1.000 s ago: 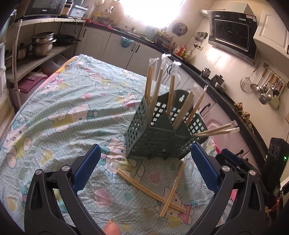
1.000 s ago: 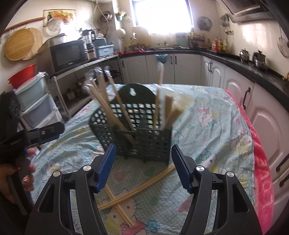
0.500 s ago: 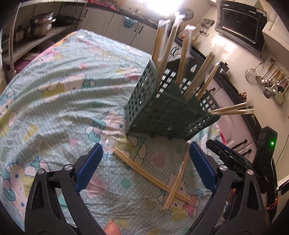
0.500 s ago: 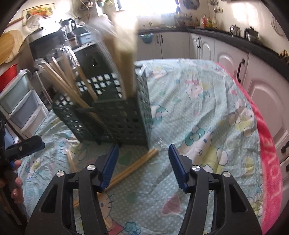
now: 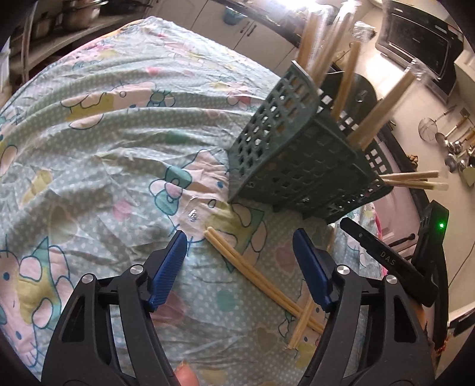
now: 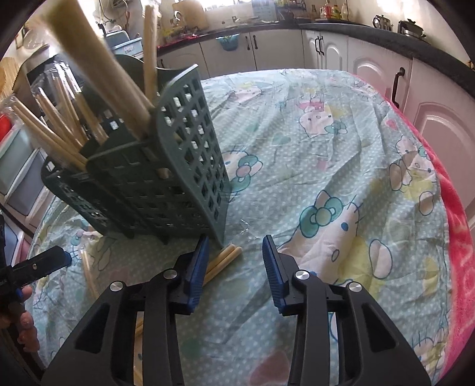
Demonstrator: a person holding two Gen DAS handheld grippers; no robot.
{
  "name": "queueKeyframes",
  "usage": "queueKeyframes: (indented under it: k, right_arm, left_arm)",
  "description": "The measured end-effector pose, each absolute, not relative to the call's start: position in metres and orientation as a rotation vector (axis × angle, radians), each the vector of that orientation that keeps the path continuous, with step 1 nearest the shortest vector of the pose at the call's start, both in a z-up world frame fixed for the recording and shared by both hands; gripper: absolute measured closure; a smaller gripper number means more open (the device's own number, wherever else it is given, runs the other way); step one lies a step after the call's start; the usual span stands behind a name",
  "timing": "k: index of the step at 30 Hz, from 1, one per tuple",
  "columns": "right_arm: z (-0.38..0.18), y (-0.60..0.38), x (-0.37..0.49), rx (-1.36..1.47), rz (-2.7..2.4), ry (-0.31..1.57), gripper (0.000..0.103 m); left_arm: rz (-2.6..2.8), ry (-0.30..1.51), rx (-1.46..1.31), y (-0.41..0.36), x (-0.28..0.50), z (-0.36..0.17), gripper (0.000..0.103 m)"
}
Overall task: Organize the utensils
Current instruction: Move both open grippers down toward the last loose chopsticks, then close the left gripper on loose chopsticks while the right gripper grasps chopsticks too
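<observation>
A dark green perforated utensil holder (image 5: 299, 160) stands on the cartoon-print tablecloth (image 5: 98, 142), holding several wrapped chopstick pairs. Two chopstick pairs lie crossed on the cloth in front of it: one pair (image 5: 255, 273) runs between my left gripper's fingers, the other (image 5: 301, 325) crosses its far end. My left gripper (image 5: 239, 252) is open just above the first pair. In the right wrist view the holder (image 6: 154, 178) is at the left, and my right gripper (image 6: 234, 255) is open and empty over the end of a chopstick pair (image 6: 224, 258).
Kitchen cabinets (image 6: 279, 47) and a dark counter run behind the table. A red blanket (image 6: 457, 225) edges the table's right side. The other gripper's black body (image 5: 389, 261) is close at the right of the left wrist view. Shelves with pots (image 5: 74, 14) stand far left.
Both grippers have moved down and closer to the cloth and the loose chopsticks. The right gripper swung to the holder's right side, and its fingers have narrowed.
</observation>
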State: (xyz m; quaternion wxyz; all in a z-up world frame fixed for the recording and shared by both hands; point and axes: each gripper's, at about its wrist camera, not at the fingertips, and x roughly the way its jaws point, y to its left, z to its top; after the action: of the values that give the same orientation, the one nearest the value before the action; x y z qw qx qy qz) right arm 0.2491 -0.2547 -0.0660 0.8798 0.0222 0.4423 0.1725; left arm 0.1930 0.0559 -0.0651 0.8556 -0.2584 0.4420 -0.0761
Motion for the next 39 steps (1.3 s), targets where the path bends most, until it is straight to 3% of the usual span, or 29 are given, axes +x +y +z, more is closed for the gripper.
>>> queueKeyframes:
  k: [12,25,33,39]
  right_arm:
    - [-0.074,-0.255,0.26,0.031,0.381,0.945,0.068]
    - [-0.084,-0.256,0.266,0.018,0.422,0.967,0.072]
    - [-0.084,-0.254,0.263,0.017,0.423,0.959,0.095]
    - [-0.081,-0.267,0.261,0.07,0.41,0.971,0.102]
  left_arm:
    - [-0.131,0.95,-0.571,0.064,0.211,-0.076,0.044]
    - [-0.078,0.967,-0.511,0.069,0.226,-0.083,0.073]
    - [-0.062,0.989,-0.488,0.076,0.232,-0.086,0.092]
    - [-0.076,0.998,-0.486,0.081,0.226,-0.086,0.098]
